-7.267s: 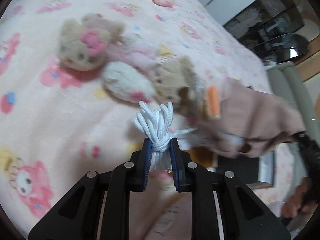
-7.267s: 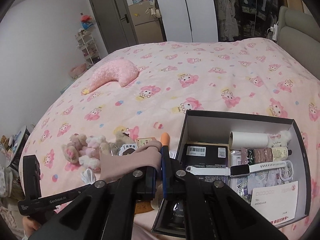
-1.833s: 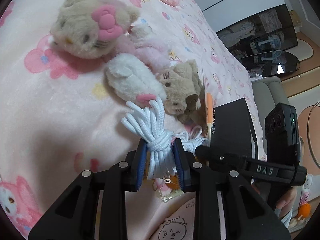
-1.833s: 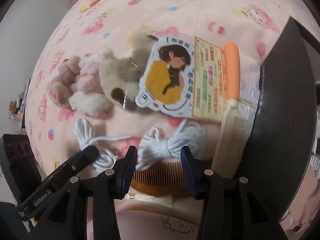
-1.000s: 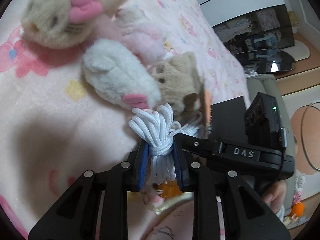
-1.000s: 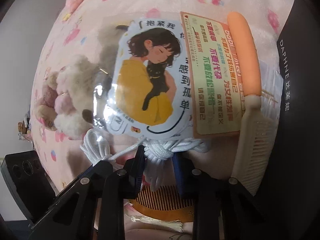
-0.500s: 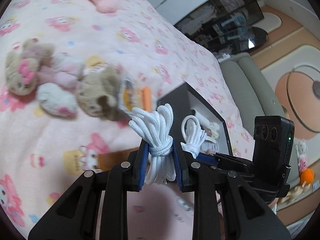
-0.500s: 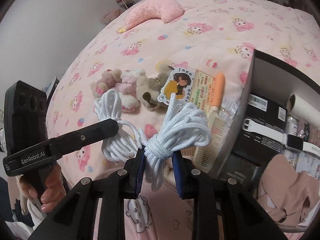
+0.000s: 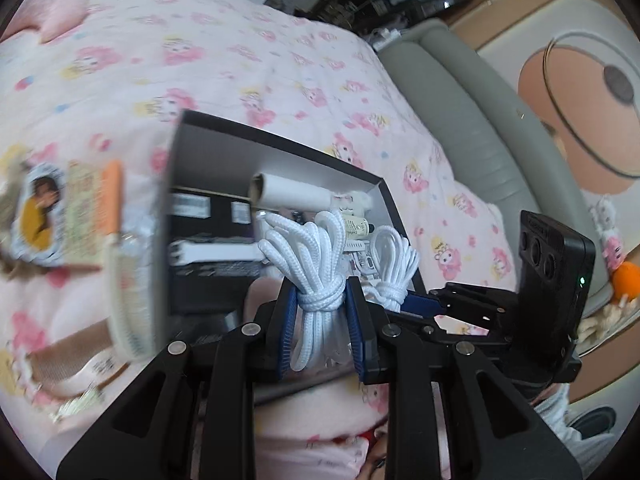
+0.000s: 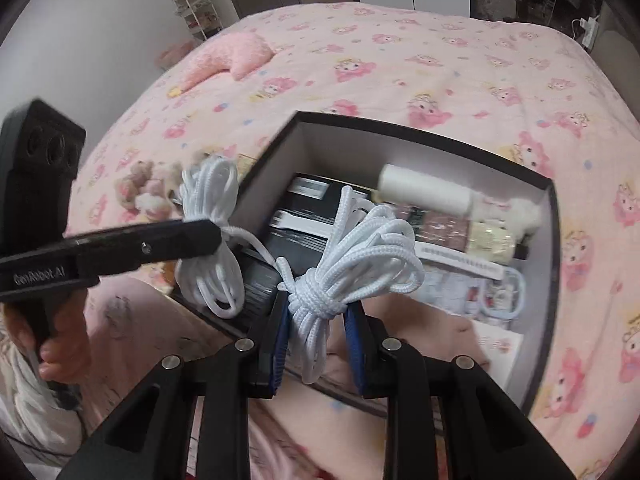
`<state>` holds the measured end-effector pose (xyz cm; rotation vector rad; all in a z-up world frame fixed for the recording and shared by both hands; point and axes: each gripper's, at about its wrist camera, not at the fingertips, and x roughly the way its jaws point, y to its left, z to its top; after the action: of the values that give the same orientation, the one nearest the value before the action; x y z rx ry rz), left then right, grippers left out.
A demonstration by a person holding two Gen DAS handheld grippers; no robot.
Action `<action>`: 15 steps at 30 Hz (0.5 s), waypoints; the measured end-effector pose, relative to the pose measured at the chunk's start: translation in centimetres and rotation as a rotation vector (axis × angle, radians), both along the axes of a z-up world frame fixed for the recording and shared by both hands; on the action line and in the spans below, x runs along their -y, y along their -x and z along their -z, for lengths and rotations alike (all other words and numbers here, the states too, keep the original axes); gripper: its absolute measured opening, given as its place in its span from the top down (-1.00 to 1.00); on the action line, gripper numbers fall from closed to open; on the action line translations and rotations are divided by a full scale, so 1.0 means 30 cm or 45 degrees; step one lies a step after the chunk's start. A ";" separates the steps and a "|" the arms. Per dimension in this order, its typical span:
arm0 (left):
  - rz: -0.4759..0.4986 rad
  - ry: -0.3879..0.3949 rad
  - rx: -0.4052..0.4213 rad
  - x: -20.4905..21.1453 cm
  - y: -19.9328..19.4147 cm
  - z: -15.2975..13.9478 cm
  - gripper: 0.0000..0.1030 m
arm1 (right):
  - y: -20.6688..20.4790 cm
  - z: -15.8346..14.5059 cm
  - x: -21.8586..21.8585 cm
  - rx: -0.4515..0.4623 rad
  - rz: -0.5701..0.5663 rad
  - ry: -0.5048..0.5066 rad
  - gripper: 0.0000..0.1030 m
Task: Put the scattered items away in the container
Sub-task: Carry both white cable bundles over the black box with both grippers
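My left gripper (image 9: 322, 302) is shut on a knotted bundle of white rope (image 9: 308, 248). My right gripper (image 10: 318, 314) is shut on a second white rope bundle (image 10: 368, 252). Both hang over the near left part of an open black box (image 10: 420, 130) with a pale inside. The box lies on a pink patterned bed. The right wrist view shows the left gripper (image 10: 214, 236) at the box's left corner, its rope (image 10: 212, 200) dangling over the rim. In the left wrist view the right gripper (image 9: 416, 304) sits just to the right.
The box holds a white paper roll (image 10: 424, 192), a dark carton, a white watch band and pink cloth. Left of the box lie a cartoon card (image 9: 40, 212), an orange-handled comb (image 9: 116, 240) and plush toys (image 10: 144, 188). A pink pillow (image 10: 228, 60) lies far back.
Both grippers have risen from the bed beside the box and swung right over its opening, each carrying its rope bundle. The plush toys and card have slid off to the left.
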<state>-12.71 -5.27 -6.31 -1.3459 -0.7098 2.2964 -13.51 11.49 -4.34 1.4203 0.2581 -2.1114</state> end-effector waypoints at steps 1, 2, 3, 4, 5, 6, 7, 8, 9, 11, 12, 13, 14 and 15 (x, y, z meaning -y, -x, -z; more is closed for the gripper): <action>0.027 0.036 0.030 -0.050 0.036 0.024 0.55 | 0.022 0.022 -0.027 -0.008 0.003 -0.060 0.56; 0.053 0.064 0.050 -0.094 0.063 0.045 0.55 | 0.042 0.043 -0.053 -0.015 0.008 -0.119 0.56; 0.077 0.079 0.067 -0.129 0.087 0.065 0.55 | 0.063 0.063 -0.077 -0.016 0.013 -0.162 0.56; 0.094 0.089 0.091 -0.158 0.114 0.082 0.55 | 0.083 0.080 -0.097 -0.006 0.017 -0.184 0.56; 0.109 0.103 0.111 -0.182 0.140 0.096 0.55 | 0.104 0.094 -0.114 0.010 0.022 -0.186 0.56; 0.124 0.121 0.127 -0.206 0.167 0.107 0.55 | 0.125 0.106 -0.128 0.031 0.027 -0.175 0.55; 0.139 0.140 0.149 -0.227 0.192 0.116 0.55 | 0.144 0.119 -0.134 0.057 0.028 -0.164 0.55; 0.167 0.158 0.168 -0.253 0.215 0.123 0.54 | 0.159 0.133 -0.134 0.079 0.022 -0.160 0.54; 0.209 0.172 0.189 -0.280 0.237 0.135 0.54 | 0.168 0.147 -0.132 0.096 0.011 -0.164 0.53; 0.247 0.208 0.226 -0.315 0.269 0.158 0.54 | 0.182 0.175 -0.132 0.132 0.006 -0.161 0.42; 0.247 0.216 0.222 -0.318 0.275 0.166 0.53 | 0.188 0.187 -0.141 0.149 0.024 -0.158 0.37; 0.239 0.199 0.213 -0.311 0.277 0.170 0.49 | 0.192 0.193 -0.153 0.162 0.035 -0.146 0.31; 0.225 0.160 0.202 -0.297 0.276 0.175 0.45 | 0.191 0.191 -0.167 0.167 0.036 -0.119 0.30; 0.210 0.114 0.195 -0.278 0.271 0.176 0.45 | 0.188 0.184 -0.183 0.170 0.043 -0.089 0.27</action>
<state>-20.84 3.06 -11.58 -1.5730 -0.5255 2.1347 -19.14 16.97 -9.85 1.6092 0.2587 -2.0417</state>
